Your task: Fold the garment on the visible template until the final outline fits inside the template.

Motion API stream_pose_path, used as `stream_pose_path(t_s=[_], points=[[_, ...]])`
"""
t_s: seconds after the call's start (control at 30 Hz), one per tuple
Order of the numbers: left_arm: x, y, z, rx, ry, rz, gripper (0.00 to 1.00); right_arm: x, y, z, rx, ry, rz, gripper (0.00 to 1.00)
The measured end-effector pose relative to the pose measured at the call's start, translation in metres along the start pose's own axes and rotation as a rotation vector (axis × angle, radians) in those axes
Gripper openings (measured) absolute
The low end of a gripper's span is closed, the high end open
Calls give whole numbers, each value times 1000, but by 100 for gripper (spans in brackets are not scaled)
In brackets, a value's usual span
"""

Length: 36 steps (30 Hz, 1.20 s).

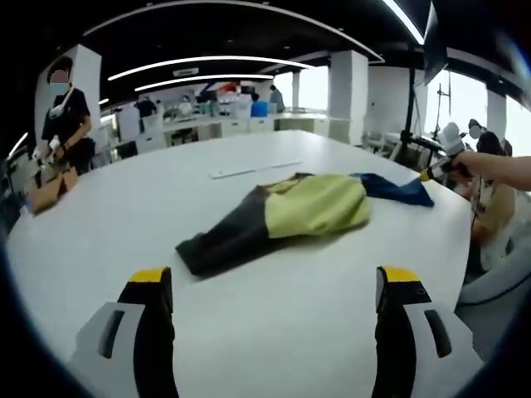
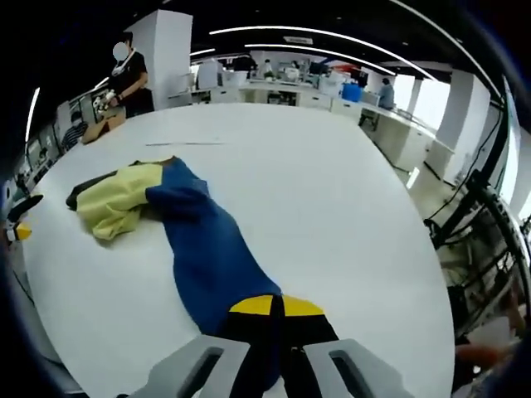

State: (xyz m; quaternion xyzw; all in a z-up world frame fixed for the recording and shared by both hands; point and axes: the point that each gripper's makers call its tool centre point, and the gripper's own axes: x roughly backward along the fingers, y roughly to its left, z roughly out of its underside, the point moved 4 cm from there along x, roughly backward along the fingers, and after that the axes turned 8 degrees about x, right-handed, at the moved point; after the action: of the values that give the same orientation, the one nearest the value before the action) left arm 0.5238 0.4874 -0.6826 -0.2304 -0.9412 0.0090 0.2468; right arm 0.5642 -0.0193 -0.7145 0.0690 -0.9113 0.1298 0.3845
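Pinching blue garment (image 2: 207,249) end, right gripper (image 2: 274,305); left gripper (image 1: 278,286) wide

Bright ceiling strips, soft shadows, warped edges.

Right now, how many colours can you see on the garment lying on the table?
3. On the garment: a yellow part in the middle, a blue part clamped in the right gripper, a black part nearest the left gripper. Folds may hide more.

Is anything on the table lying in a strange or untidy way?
Yes. The garment lies crumpled on the white table, not flat. Its yellow part is bunched, and the right claw is shut on the blue part, which lies drawn out long. The left claw is open.
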Motion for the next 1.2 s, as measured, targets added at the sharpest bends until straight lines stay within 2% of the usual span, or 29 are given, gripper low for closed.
stream_pose_path(t_s=[0.47,0.73,1.0,1.2], points=[[-2,2,-1,-6,9,2,99,-28,-29,1,15,54,60,0],[-2,4,1,1,12,-5,99,-27,-36,8,37,78,82,0],[-1,5,2,1,14,-11,99,-36,-50,12,26,99,86,0],[-1,7,4,4,19,-18,99,-36,-47,12,23,99,80,0]])
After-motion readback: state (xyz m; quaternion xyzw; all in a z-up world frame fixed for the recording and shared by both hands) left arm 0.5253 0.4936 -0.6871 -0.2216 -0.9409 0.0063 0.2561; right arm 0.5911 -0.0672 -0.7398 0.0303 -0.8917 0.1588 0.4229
